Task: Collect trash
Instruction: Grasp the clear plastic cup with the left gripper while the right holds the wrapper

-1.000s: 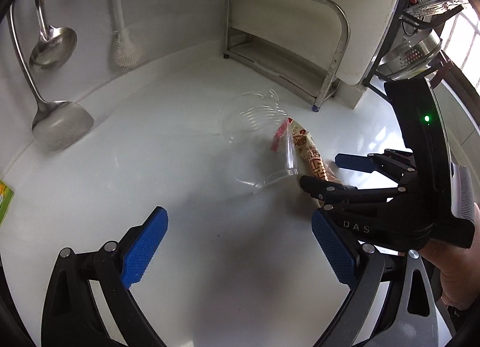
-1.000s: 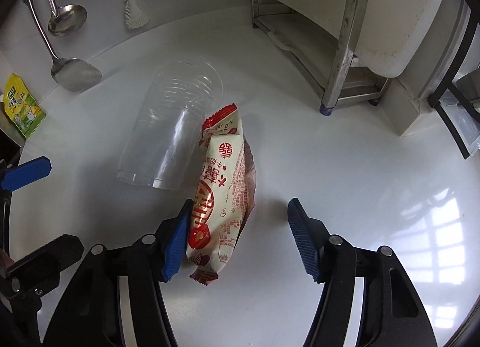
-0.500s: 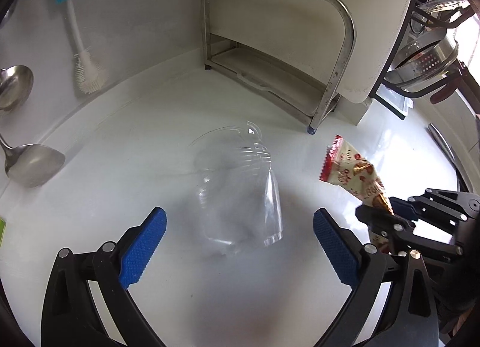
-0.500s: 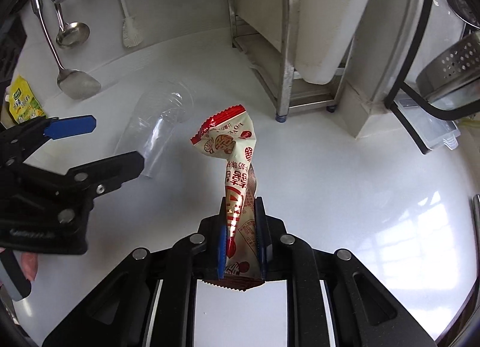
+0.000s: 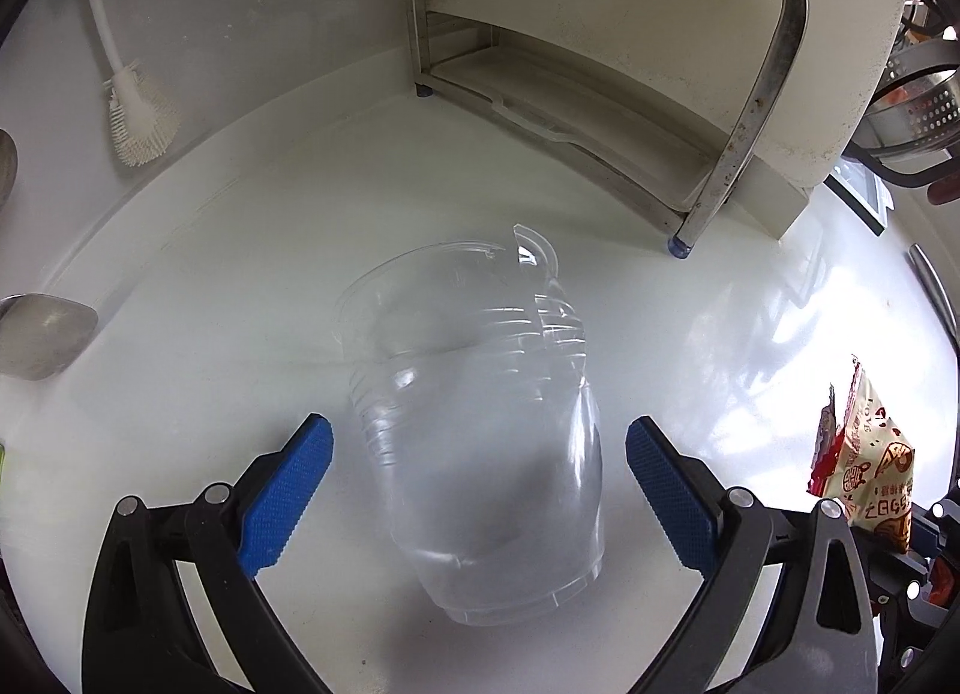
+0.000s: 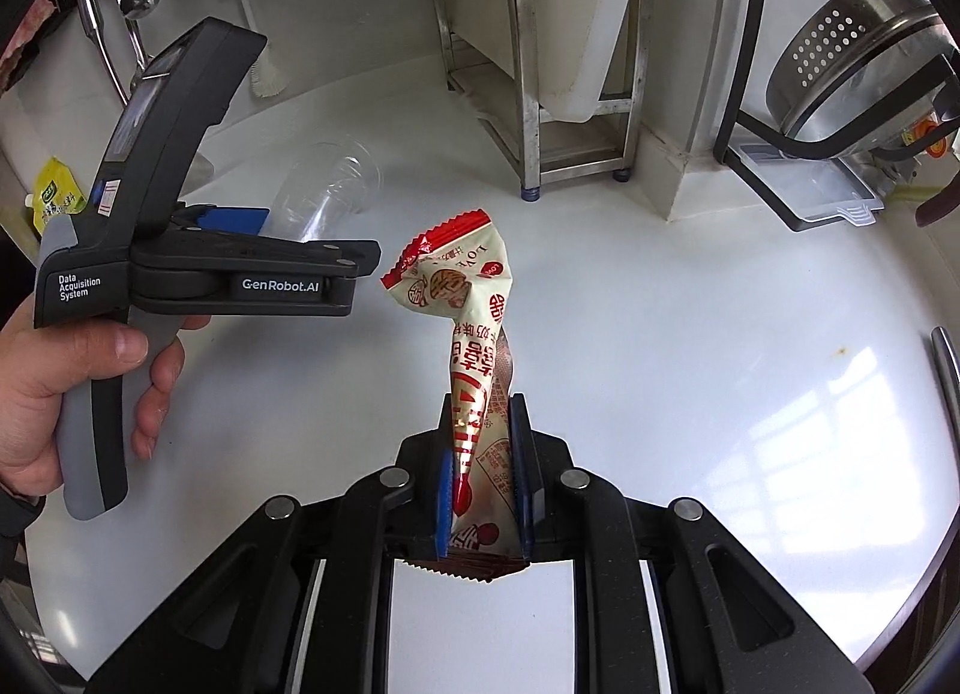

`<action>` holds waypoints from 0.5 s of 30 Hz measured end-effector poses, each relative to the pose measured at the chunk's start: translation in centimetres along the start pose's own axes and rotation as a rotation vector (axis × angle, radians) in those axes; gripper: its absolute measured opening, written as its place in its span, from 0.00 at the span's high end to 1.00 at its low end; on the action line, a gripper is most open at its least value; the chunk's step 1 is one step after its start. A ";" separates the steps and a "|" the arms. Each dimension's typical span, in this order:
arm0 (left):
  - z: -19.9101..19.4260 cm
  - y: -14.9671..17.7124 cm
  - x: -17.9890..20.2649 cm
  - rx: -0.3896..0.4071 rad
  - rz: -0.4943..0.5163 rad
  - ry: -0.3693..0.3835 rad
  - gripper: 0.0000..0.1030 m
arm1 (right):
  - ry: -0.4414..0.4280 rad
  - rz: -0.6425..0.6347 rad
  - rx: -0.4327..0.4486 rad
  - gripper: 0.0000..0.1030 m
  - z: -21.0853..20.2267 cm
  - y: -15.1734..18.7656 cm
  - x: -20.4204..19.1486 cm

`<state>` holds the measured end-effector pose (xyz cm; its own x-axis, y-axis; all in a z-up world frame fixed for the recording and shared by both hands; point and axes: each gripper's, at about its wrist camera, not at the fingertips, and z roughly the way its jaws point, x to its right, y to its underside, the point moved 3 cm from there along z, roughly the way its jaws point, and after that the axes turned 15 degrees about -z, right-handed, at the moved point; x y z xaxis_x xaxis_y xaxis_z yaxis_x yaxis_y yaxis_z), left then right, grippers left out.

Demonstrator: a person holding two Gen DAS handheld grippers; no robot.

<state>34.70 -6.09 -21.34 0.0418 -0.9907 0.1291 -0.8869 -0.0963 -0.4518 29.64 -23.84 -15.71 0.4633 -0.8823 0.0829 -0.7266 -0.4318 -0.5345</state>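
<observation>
Trash pickup: red-and-cream crumpled snack wrapper [image 6: 474, 334] pinched in right gripper [image 6: 483, 490], lifted off white counter [image 6: 690, 346].
Clear plastic cup [image 5: 480, 424] is straddled, lying sideways, by left gripper [image 5: 477, 490], jaws spread; closing required next.

Landmark: the snack wrapper [image 6: 474, 334], standing up from my right gripper [image 6: 483, 484].
My grip: both blue pads pinch its lower end; it hangs clear of the white counter [image 6: 690, 334].
Left of wrapper: my left hand [image 6: 72, 382] holding the left gripper [image 6: 240, 268].
Beyond it, upper left: clear plastic cup [image 6: 327, 190] lying on its side.
Behind wrapper: steel rack [image 6: 522, 93].
</observation>
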 end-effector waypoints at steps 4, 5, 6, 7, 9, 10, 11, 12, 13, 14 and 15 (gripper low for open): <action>0.6 -0.3 -0.3 -0.019 -0.001 0.021 0.41 | 0.000 -0.005 0.007 0.85 -0.3 -0.3 -0.4; 0.6 -0.4 -0.4 -0.021 -0.001 0.035 0.41 | 0.001 -0.004 0.007 0.85 -0.3 -0.3 -0.4; 0.6 -0.4 -0.3 -0.024 -0.001 0.044 0.43 | 0.002 -0.002 0.008 0.85 -0.5 -0.1 -0.4; 0.5 -0.3 -0.4 -0.025 0.000 0.049 0.46 | 0.003 0.000 0.008 0.85 -0.6 0.0 -0.4; 0.1 0.1 -0.6 -0.023 0.003 0.059 0.54 | 0.006 0.005 0.007 0.85 -0.8 0.4 -0.3; -0.1 0.2 -0.6 -0.016 0.006 0.062 0.59 | 0.006 0.009 0.006 0.85 -0.9 0.5 -0.2; -0.5 0.4 -0.8 -0.010 0.011 0.063 0.60 | 0.007 0.013 0.007 0.85 -1.0 0.6 -0.2; -0.8 0.6 -0.9 -0.004 0.013 0.066 0.61 | 0.006 0.018 0.008 0.85 -0.8 0.5 0.0; -1.3 0.8 -1.1 0.002 0.010 0.075 0.62 | 0.005 0.023 0.010 0.85 -0.9 0.6 0.1; -1.8 0.9 -1.3 0.006 0.007 0.084 0.63 | 0.003 0.029 0.015 0.85 -1.0 0.5 0.1; -2.3 1.1 -1.6 0.008 0.003 0.093 0.63 | 0.000 0.036 0.021 0.85 -1.1 0.5 0.1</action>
<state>32.60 -4.40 -20.04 -0.0045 -0.9779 0.2089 -0.8832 -0.0941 -0.4595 28.74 -24.41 -15.04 0.4371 -0.8972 0.0634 -0.7319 -0.3958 -0.5547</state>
